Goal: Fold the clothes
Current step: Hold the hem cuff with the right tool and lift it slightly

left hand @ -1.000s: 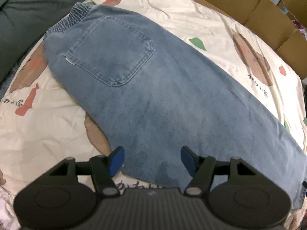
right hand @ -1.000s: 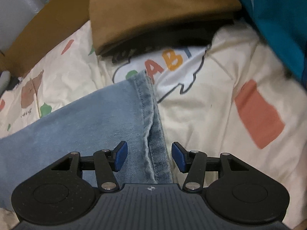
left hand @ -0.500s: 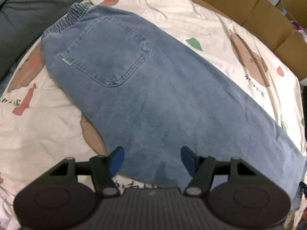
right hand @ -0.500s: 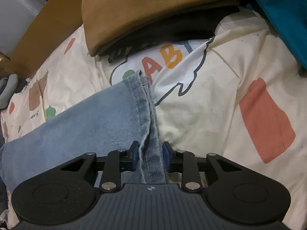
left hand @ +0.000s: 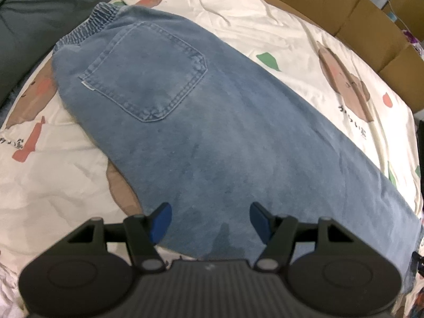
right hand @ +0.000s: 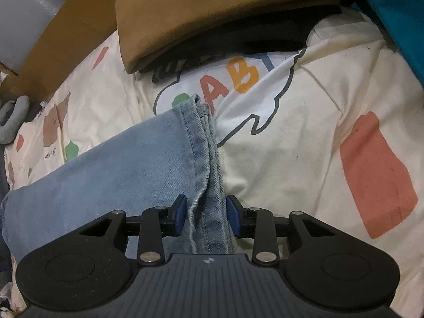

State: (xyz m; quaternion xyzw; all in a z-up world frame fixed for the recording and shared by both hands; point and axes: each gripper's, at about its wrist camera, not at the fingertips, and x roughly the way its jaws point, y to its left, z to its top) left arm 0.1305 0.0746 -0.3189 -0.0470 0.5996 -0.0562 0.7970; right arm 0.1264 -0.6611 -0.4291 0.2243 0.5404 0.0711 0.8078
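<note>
Blue jeans (left hand: 225, 137) lie flat on a cream printed bedsheet (left hand: 53, 185), back pocket up, with the elastic waistband at the far left. My left gripper (left hand: 210, 221) hovers open over the near edge of the thigh, and nothing sits between its pads. In the right wrist view the leg hem (right hand: 204, 159) runs toward me as a raised ridge. My right gripper (right hand: 205, 216) straddles that ridge. Its jaws are opening, with the bunched hem between the blue pads and a thin gap at the left pad.
A folded brown garment (right hand: 212, 13) on a dark one lies beyond the hem, with teal fabric (right hand: 397, 13) at the far right. Cardboard boxes (left hand: 357, 18) line the bed's far side. A dark grey cushion (left hand: 39, 8) borders the waistband end.
The right gripper moved in over the hem and closed tightly on it; its jaws have since widened a little. The left gripper and the jeans under it look unchanged.
</note>
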